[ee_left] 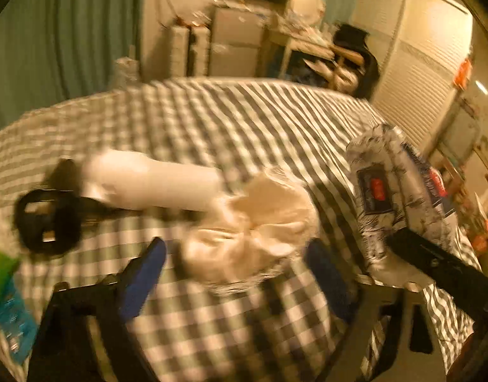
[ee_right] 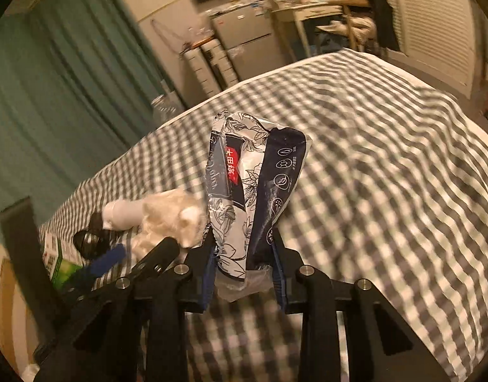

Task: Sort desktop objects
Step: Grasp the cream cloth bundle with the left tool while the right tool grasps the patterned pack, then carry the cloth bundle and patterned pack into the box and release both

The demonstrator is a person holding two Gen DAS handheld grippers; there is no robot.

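Between our left gripper's [ee_left: 236,273] spread fingers lies the crumpled cream plastic bag [ee_left: 253,229] on the checkered surface [ee_left: 212,121], untouched, nearest this hand; our right gripper [ee_right: 245,267] pinches the floral tissue pack [ee_right: 247,187], long axis upright.

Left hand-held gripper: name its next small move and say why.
Probably ease the left hand-held gripper down and close on the cream crumpled bag: its blue pads already flank it without touching, while the right hand-held gripper is busy holding the floral packet.
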